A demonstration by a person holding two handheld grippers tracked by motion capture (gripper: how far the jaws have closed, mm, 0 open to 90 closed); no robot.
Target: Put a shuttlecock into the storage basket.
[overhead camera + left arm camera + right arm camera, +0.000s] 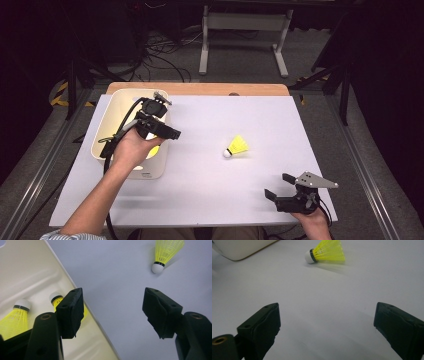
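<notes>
Item: yellow shuttlecock, white cork tip, lying on its side on the white counter, just right of centre, cork pointing toward 8 o'clock in the high view. Nothing touches it.

Item: cream plastic bin, at the counter's 9 o'clock side. Contents seen in the left gripper view: two more yellow shuttlecocks, lying on the bin floor, one partly hidden behind the claw's left jaw.

Item: left claw, held in a hand over the bin's right rim, jaws spread wide, released, nothing between them. The loose shuttlecock lies at its 3 o'clock, well apart.

Item: right claw, at the counter's 5 o'clock corner, jaws spread wide, released, empty. The loose shuttlecock lies at its 11 o'clock, well apart.
</notes>
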